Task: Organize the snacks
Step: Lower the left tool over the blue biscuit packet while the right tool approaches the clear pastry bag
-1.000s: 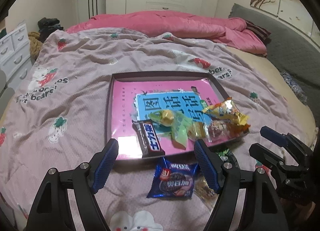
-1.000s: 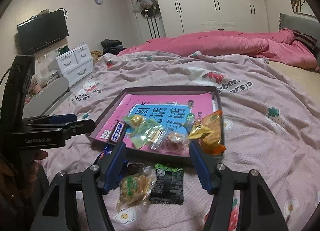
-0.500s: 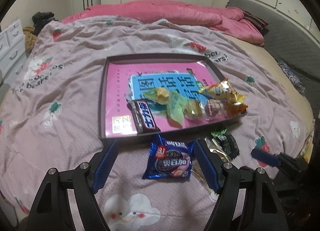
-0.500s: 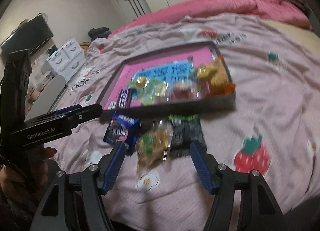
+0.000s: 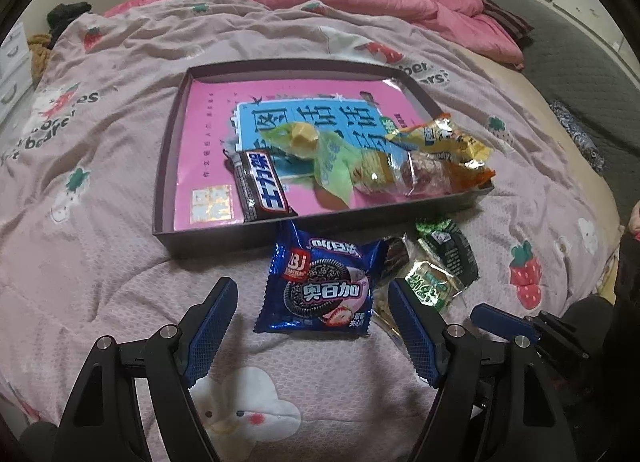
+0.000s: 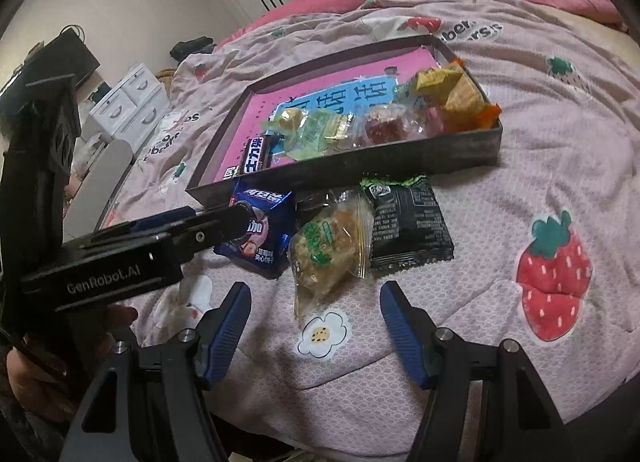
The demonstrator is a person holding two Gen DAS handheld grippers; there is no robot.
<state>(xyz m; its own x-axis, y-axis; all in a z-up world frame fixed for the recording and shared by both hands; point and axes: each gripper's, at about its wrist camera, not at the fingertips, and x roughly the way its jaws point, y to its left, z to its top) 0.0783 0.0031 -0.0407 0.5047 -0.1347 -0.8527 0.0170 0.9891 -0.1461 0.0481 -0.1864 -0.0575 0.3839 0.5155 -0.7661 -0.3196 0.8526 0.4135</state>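
Snacks split two ways: several sit in the shallow dark rectangular tray (image 5: 168,166) with its pink printed liner, three lie loose on the quilt against its near wall. From your left gripper (image 5: 312,328), spread and empty, the blue crinkly foil cookie packet (image 5: 320,286) lies at twelve o'clock, just ahead. Your right gripper (image 6: 316,320), likewise released, faces the clear pastry pouch (image 6: 328,250), long axis toward one o'clock, black sachet (image 6: 408,222) alongside.

Bare quilt (image 6: 500,166) lies open right of the snacks; the tray wall (image 6: 360,166) blocks behind them.
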